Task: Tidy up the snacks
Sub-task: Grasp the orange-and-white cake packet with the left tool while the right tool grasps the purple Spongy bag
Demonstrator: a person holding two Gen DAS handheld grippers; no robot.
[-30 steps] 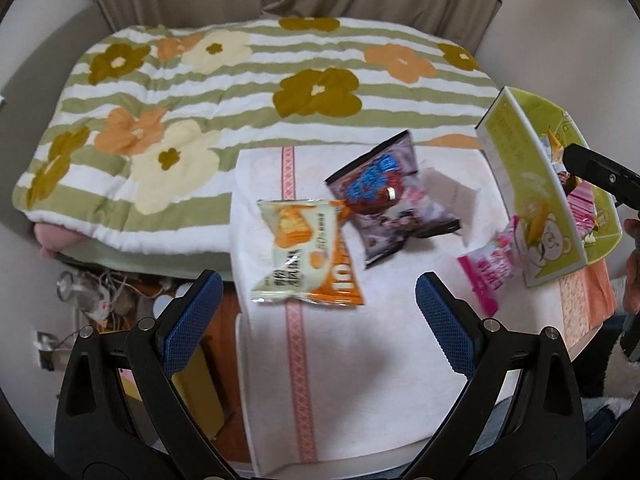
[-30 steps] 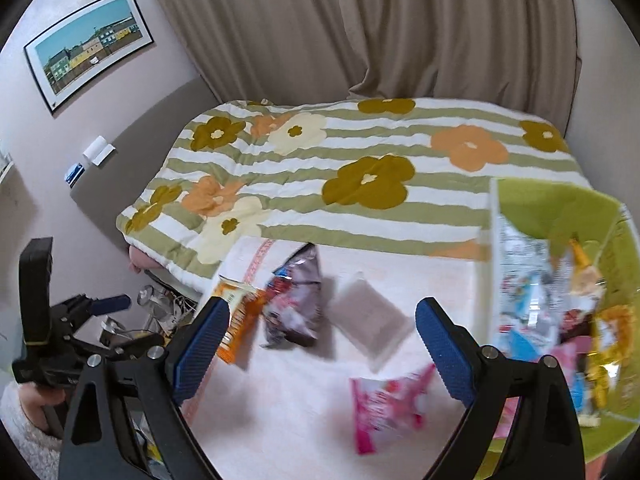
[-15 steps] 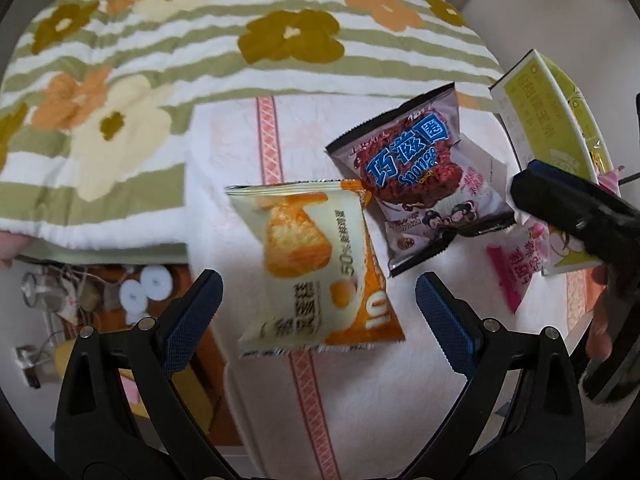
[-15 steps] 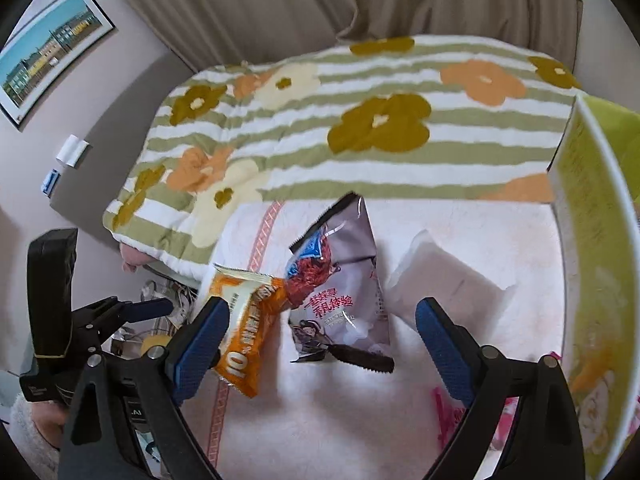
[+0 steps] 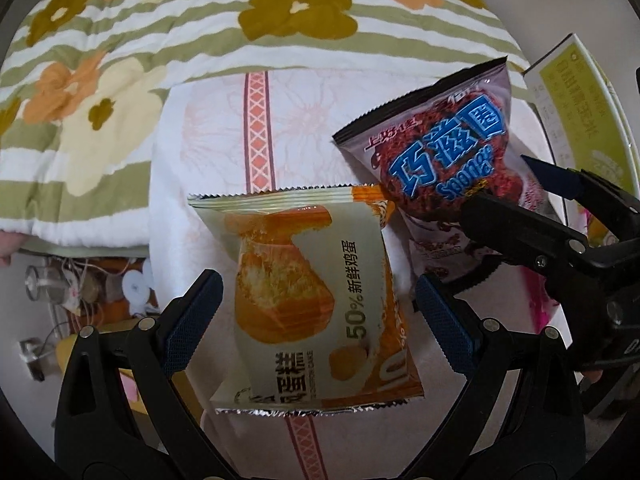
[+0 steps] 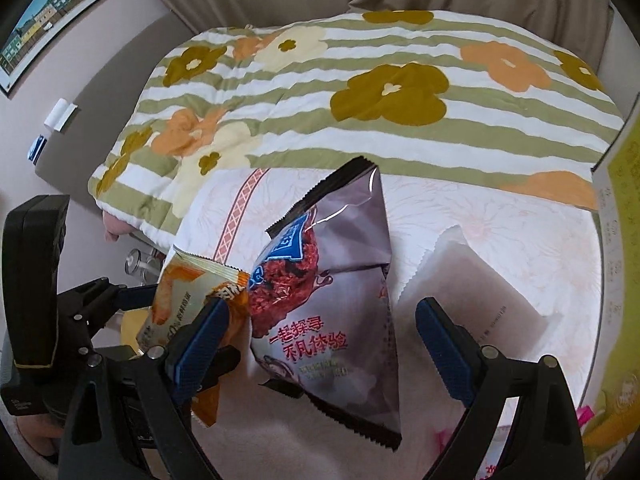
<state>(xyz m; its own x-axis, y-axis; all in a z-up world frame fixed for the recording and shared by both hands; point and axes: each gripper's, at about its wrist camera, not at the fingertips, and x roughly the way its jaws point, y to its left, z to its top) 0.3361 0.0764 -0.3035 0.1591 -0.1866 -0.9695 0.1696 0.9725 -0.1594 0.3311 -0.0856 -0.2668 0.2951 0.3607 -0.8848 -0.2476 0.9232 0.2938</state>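
Note:
An orange and pale green cake packet (image 5: pixel 316 300) lies flat on the white towel (image 5: pixel 208 152). My left gripper (image 5: pixel 316 320) is open and low over it, one finger on each side. A purple chocolate snack bag (image 6: pixel 340 280) lies just right of it, propped up at its far end. My right gripper (image 6: pixel 320 340) is open and straddles the purple bag's near end. The purple bag also shows in the left wrist view (image 5: pixel 444 168), with the right gripper (image 5: pixel 532 216) over it. The left gripper (image 6: pixel 132 296) shows at the left of the right wrist view.
A yellow-green snack box (image 5: pixel 584 92) stands at the right edge, also in the right wrist view (image 6: pixel 620 208). A white packet (image 6: pixel 472 284) lies right of the purple bag. A pink packet (image 6: pixel 452 440) lies near the box. The flowered striped quilt (image 6: pixel 360 92) covers the bed behind.
Both grippers have moved forward and down. The left one now straddles the cake packet, the right one the purple bag. Both stay open.

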